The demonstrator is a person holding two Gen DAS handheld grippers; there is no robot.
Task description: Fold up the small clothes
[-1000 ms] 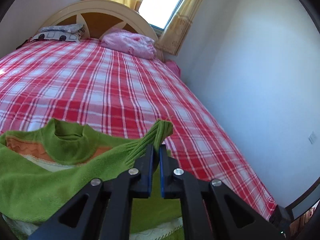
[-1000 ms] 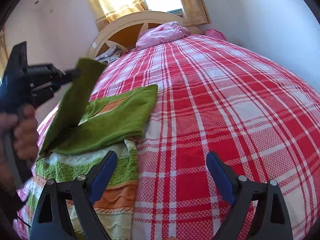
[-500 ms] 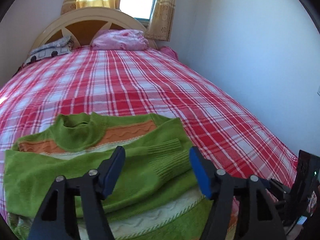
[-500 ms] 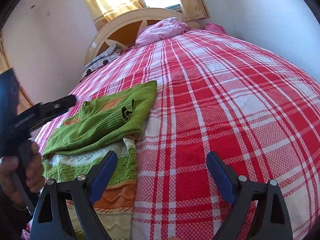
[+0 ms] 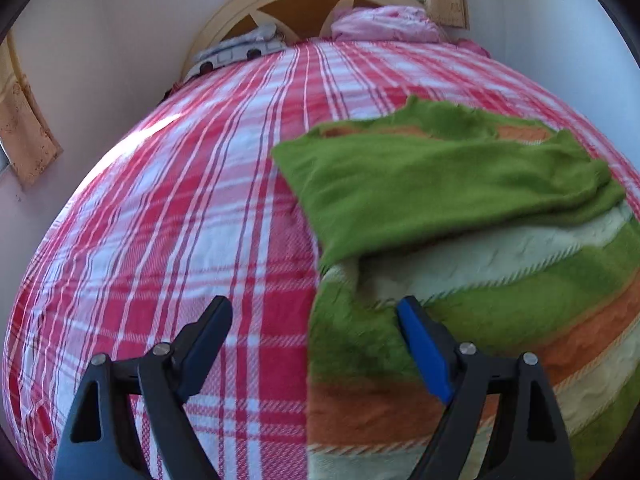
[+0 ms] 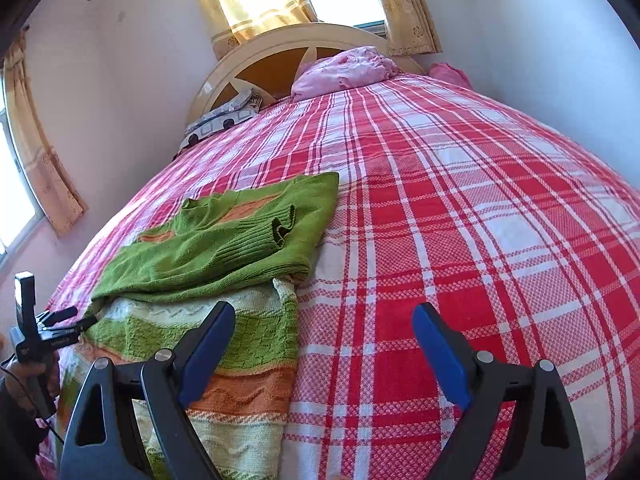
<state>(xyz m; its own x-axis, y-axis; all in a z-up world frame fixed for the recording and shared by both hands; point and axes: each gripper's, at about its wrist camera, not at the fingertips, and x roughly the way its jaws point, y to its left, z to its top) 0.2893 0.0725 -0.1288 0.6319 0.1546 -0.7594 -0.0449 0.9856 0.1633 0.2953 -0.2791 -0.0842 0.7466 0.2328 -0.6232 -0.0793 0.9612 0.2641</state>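
Note:
A small green knit sweater with orange and cream stripes lies flat on the red plaid bed, both sleeves folded across its chest. It also shows in the right wrist view. My left gripper is open and empty, low over the sweater's lower left edge. It also appears at the far left of the right wrist view. My right gripper is open and empty, just above the sweater's lower right edge and the bedspread.
A pink pillow and a grey patterned pillow lie against the cream headboard. White walls flank the bed. Curtained windows are behind the headboard and at the left.
My left gripper opened and let go of the green sleeve, which now lies folded over the chest. It then swung left and down to the sweater's lower left edge. The right gripper barely moved.

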